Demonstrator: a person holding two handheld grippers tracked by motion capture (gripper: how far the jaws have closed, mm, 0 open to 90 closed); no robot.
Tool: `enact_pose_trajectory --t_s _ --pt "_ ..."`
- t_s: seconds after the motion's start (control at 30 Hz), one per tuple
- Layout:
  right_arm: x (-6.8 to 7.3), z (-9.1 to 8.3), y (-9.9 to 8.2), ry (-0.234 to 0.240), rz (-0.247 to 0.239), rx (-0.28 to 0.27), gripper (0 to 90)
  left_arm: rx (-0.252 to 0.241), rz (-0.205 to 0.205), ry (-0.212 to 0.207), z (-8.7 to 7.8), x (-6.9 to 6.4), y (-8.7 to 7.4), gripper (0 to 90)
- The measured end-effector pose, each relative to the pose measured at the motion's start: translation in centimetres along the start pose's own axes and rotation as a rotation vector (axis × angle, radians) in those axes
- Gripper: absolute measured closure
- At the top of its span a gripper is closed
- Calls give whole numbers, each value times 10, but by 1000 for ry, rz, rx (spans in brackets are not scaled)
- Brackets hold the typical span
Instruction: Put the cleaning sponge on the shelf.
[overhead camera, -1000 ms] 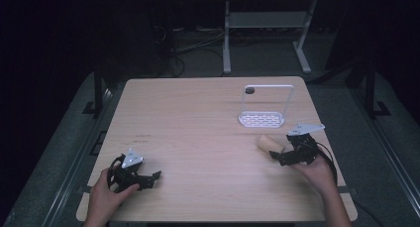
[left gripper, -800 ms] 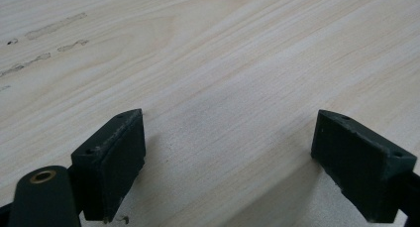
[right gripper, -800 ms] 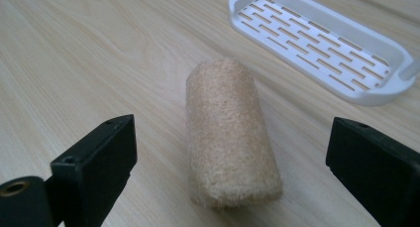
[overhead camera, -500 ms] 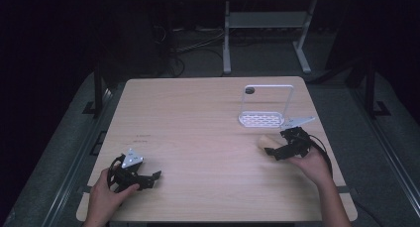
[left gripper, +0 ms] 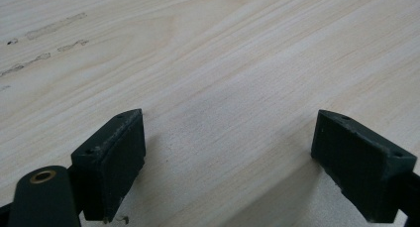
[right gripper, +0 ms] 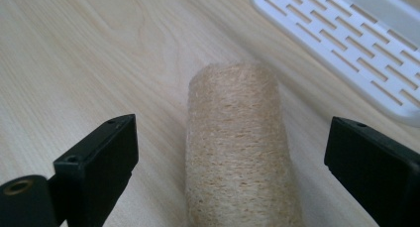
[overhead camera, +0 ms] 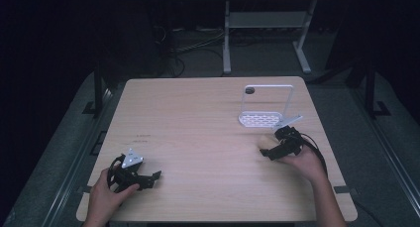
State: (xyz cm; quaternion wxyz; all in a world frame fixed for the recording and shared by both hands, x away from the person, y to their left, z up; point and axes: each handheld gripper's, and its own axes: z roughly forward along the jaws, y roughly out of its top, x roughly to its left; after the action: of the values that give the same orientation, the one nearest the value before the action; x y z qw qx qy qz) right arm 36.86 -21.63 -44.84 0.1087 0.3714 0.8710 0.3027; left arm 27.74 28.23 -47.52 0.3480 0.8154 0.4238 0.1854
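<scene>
So we've got the right gripper (overhead camera: 270,151) hovering low over the loofah roll (right gripper: 240,147), that tan fibrous cylinder lying flat on the table (overhead camera: 198,118), toward the near right part of it. In the right gripper view the jaws are spread wide, one on each side of the roll, with bare wood showing between each pad and the roll's flanks, so nothing is touching yet.

The bit that matters: the roll's long axis runs straight away from the claw, along the line the gripper is looking, not across it. That means the jaws are already set crosswise to the roll, and closing them should pinch it across its round belly. We reckon that's the step in hand, a grab, and it mostly needs the claw to drop a touch and close. The roll could scoot or turn if one pad lands first.

Just beyond the roll, to the far right, sits the white slotted tray (right gripper: 346,43) with its upright wire frame (overhead camera: 267,90), near but not touching.

Our left gripper (overhead camera: 148,180) is well apart at the near left of the table, jaws also spread with nothing but wood between them. The right hand (overhead camera: 302,162) is clearly the nearer one.
</scene>
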Motion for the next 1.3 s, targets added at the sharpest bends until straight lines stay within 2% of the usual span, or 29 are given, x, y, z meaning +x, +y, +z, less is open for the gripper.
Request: enact_pose_trajectory --t_s 0.23,0.53,0.6,0.83,0.87,0.93,1.07,1.3 --pt "1 4 -2 -5 -12 18 122 0 0 0 0 0 0 129" --pt "-1 3 -5 -2 8 27 167 1 1 0 0 0 0 129" --pt "-2 3 -6 -2 5 27 213 0 0 0 0 0 0 129" --pt "-3 0 -6 -9 4 22 281 0 0 0 0 0 0 129" --pt "-3 0 -7 -10 -5 19 339 1 0 0 0 0 0 129" --pt "-3 -1 -7 -12 -3 19 341 1 0 -1 0 0 0 129" --pt "-3 -1 -7 -13 -13 18 413 0 0 0 0 0 0 129" --pt "-3 -1 -8 -18 -11 19 419 1 0 0 0 0 0 129"
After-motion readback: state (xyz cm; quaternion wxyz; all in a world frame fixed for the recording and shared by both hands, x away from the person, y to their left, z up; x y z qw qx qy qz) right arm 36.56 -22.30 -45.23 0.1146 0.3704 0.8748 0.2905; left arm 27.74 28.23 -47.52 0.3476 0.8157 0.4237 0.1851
